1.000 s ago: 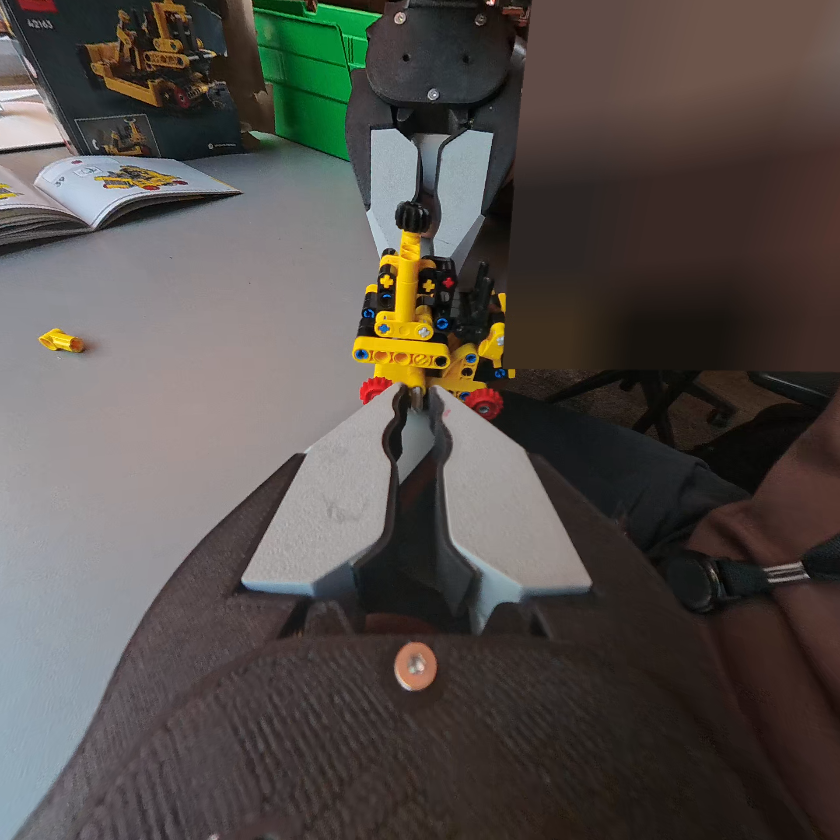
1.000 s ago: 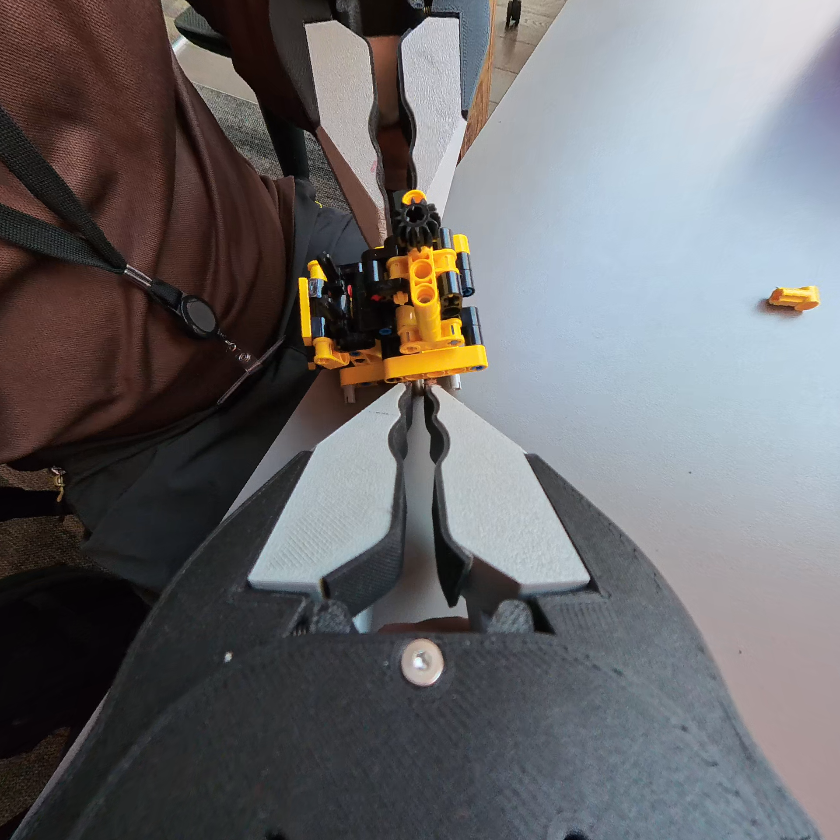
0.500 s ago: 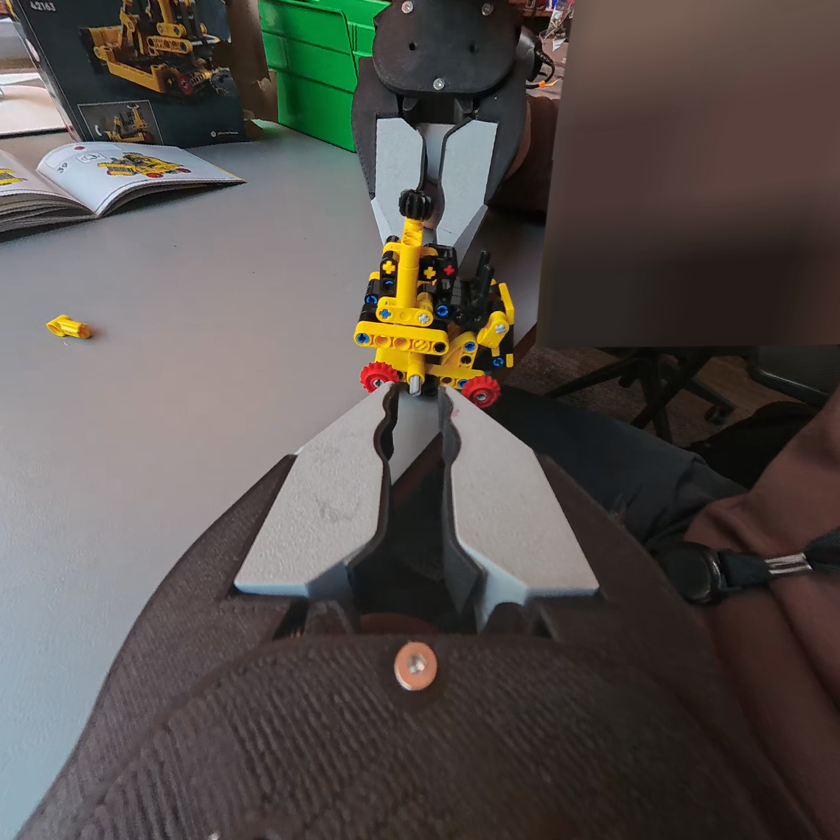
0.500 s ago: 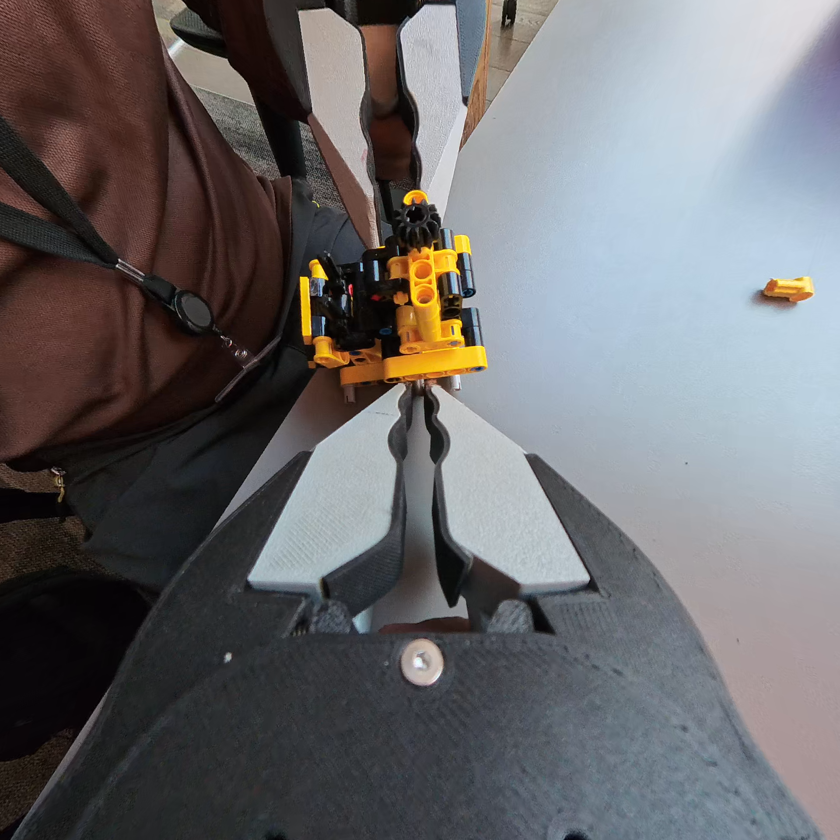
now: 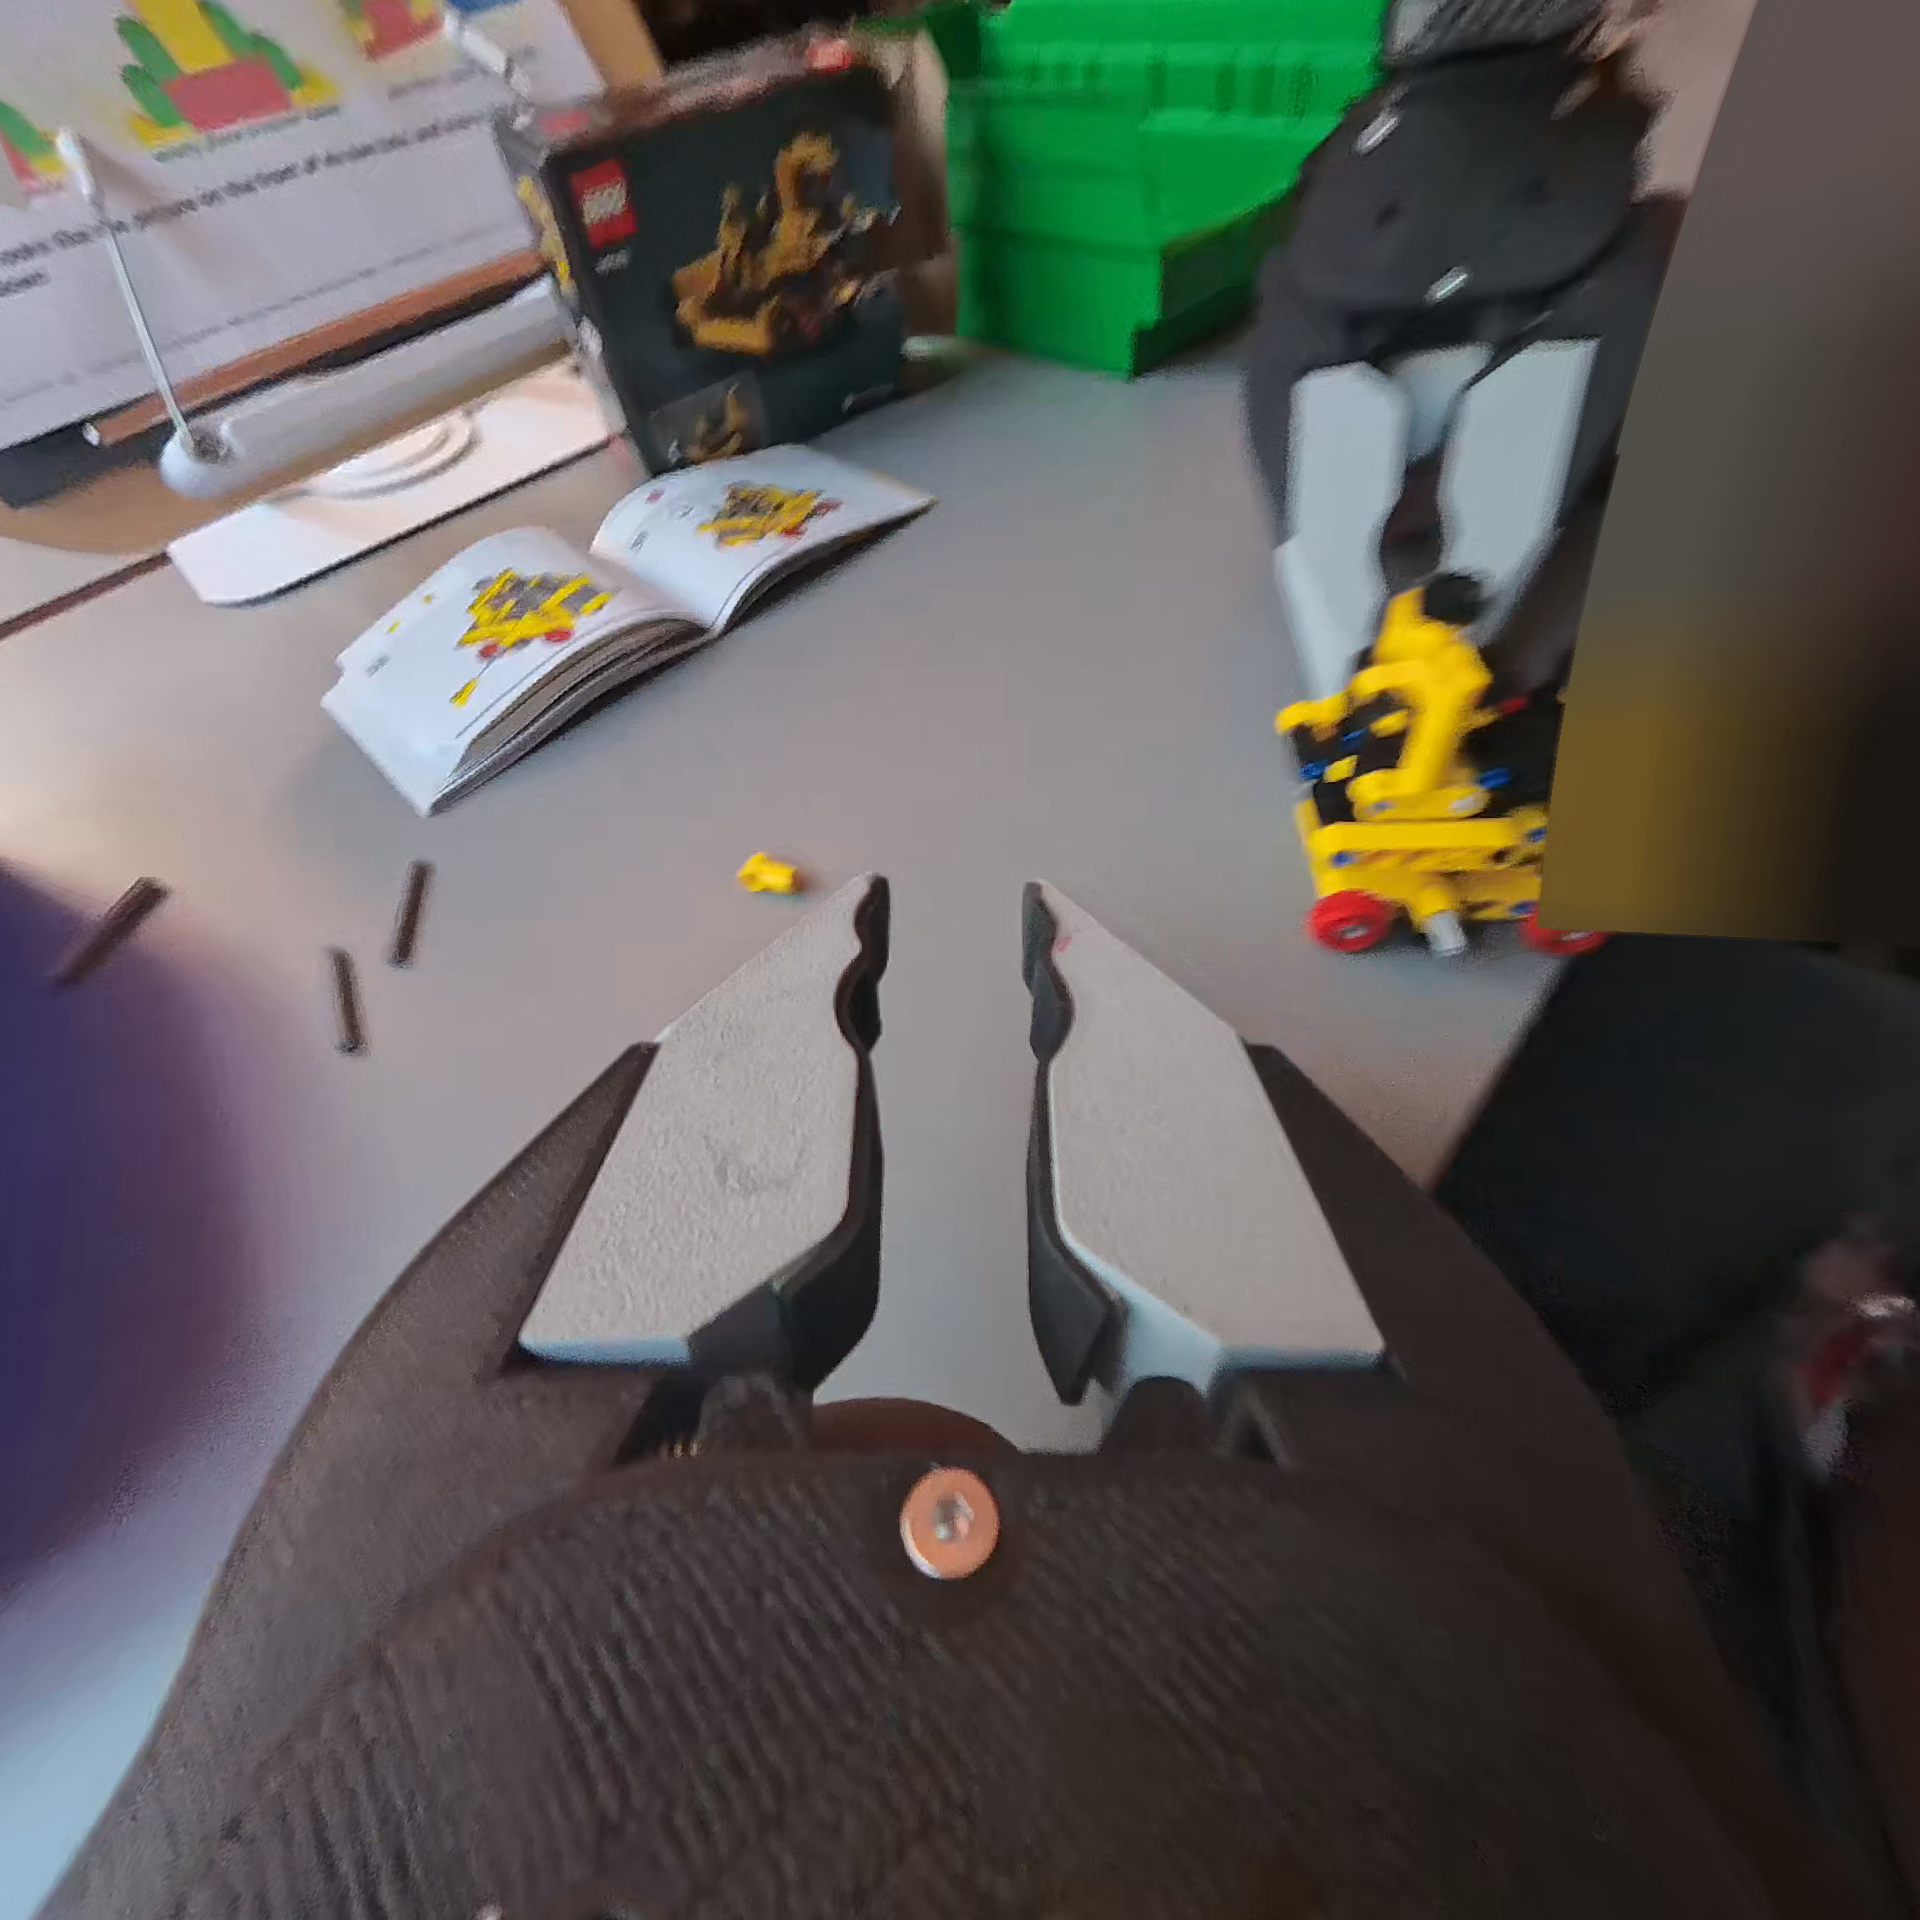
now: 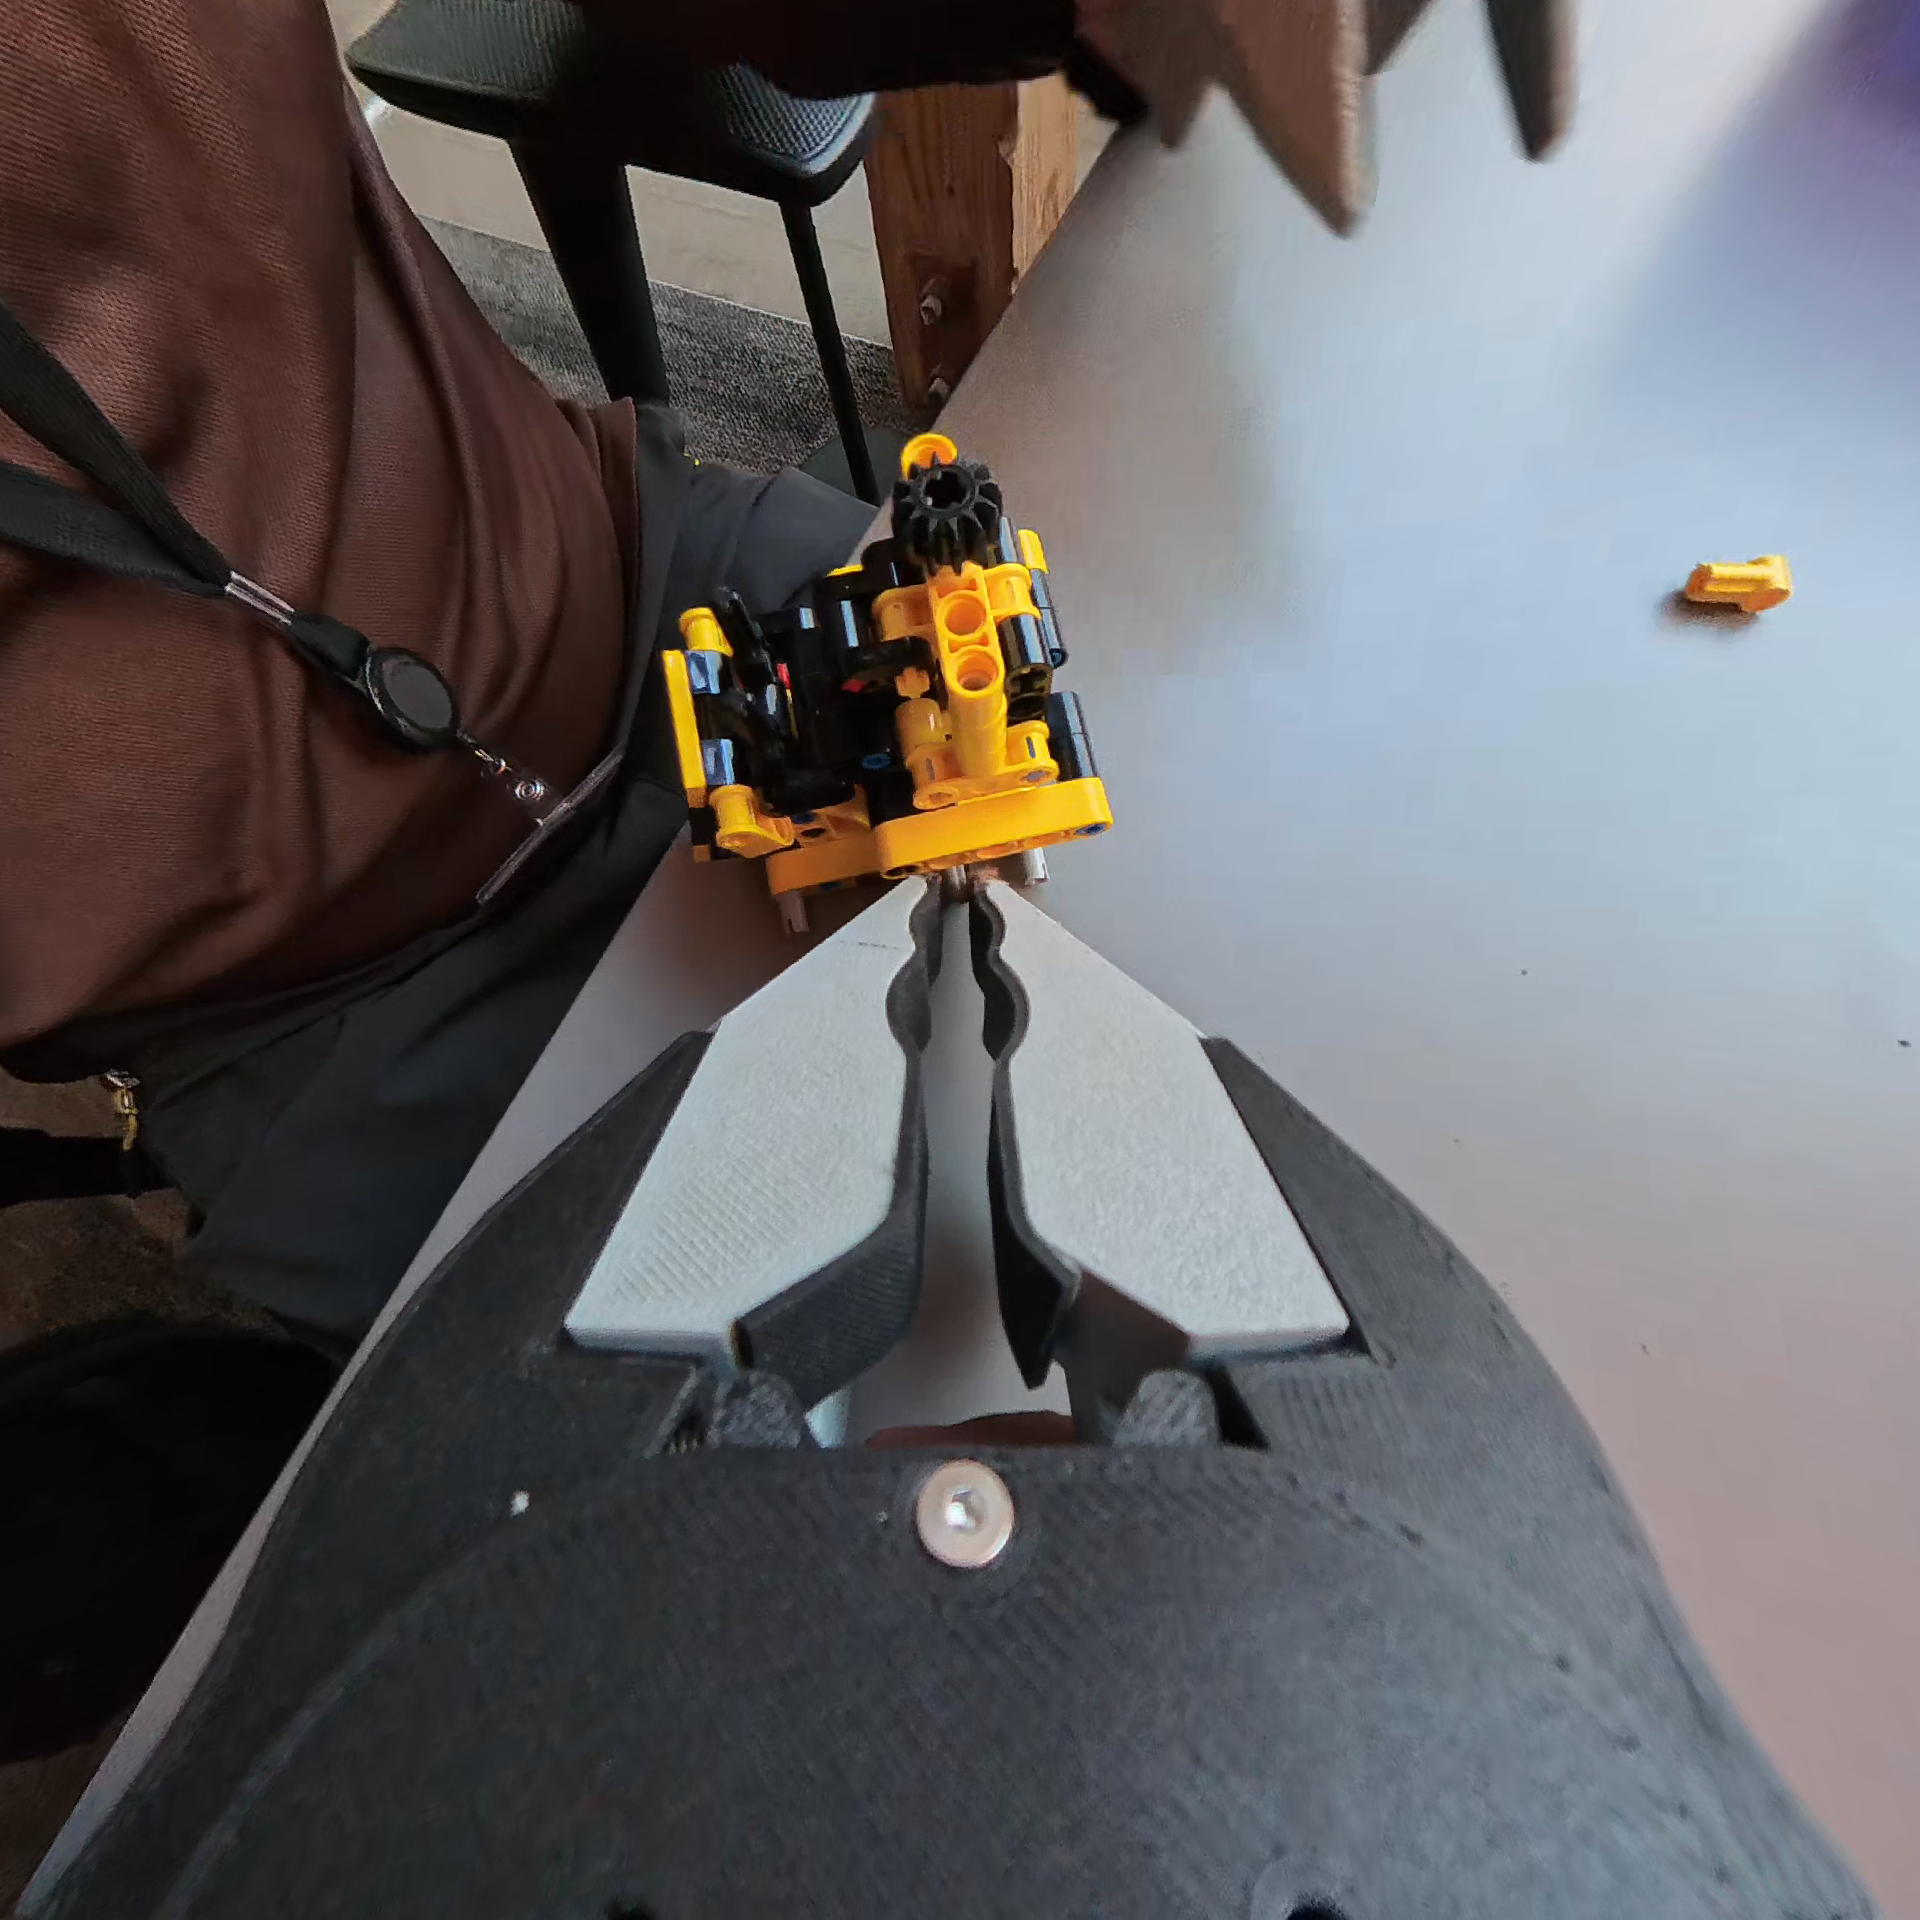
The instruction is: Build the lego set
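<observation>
The right gripper (image 6: 958, 902) is clamped on a pin under the yellow-and-black lego model (image 6: 894, 707) at the grey table (image 6: 1455, 831) edge. The left gripper (image 5: 954, 914) gapes empty. Only its view shows the glossy booklet (image 5: 613, 613), box (image 5: 727, 260) and black axles (image 5: 407, 912).

Smooth grey tabletop (image 5: 1039, 644), matte and flat. Just ahead of the left tool (image 5: 954, 902), a small yellow plastic connector piece (image 5: 769, 873) lies loose. Off to its left, three short black rod-shaped pins (image 5: 407, 912) are scattered. Farther ahead-left, an open white instruction booklet (image 5: 582, 623) lies face up, with a dark cardboard set box (image 5: 727, 260) standing behind it and green plastic bins (image 5: 1101, 187) beside that.
</observation>
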The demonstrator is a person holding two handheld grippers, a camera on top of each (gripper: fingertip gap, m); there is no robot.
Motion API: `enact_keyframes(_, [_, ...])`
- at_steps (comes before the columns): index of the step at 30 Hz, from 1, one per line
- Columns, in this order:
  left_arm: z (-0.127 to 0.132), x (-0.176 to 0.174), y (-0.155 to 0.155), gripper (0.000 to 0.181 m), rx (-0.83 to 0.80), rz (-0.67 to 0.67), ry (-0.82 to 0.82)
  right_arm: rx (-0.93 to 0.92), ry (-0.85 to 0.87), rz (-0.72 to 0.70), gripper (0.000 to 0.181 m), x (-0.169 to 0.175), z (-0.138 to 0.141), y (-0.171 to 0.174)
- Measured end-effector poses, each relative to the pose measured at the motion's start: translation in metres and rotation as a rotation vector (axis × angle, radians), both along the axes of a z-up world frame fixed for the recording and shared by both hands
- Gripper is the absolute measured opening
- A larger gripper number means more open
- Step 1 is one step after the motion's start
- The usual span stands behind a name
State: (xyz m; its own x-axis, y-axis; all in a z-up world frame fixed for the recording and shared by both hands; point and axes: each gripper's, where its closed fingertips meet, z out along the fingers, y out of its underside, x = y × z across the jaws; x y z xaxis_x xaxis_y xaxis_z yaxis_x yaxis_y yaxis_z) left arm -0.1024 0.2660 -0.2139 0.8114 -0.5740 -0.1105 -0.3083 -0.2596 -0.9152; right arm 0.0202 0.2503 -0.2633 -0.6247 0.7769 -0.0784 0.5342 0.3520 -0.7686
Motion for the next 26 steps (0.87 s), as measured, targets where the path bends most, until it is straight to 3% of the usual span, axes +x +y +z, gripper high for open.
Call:
enact_keyframes(6, [-0.027,-0.027,0.052,0.032,-0.165,-0.004,0.087,-0.002,-0.002,-0.022,0.002,0.001,0.000,0.006])
enact_keyframes(11, [-0.035,-0.033,0.078,0.031,-0.133,-0.071,0.211,-0.004,-0.003,-0.044,0.001,0.002,0.000,0.012])
enact_keyframes(19, [-0.023,-0.033,0.084,0.026,-0.104,-0.122,0.101,-0.012,-0.010,-0.061,0.001,0.003,0.000,0.018])
enact_keyframes(26, [-0.028,-0.028,0.078,0.030,-0.081,-0.120,0.188,-0.003,-0.002,-0.064,0.001,0.003,0.000,0.018])
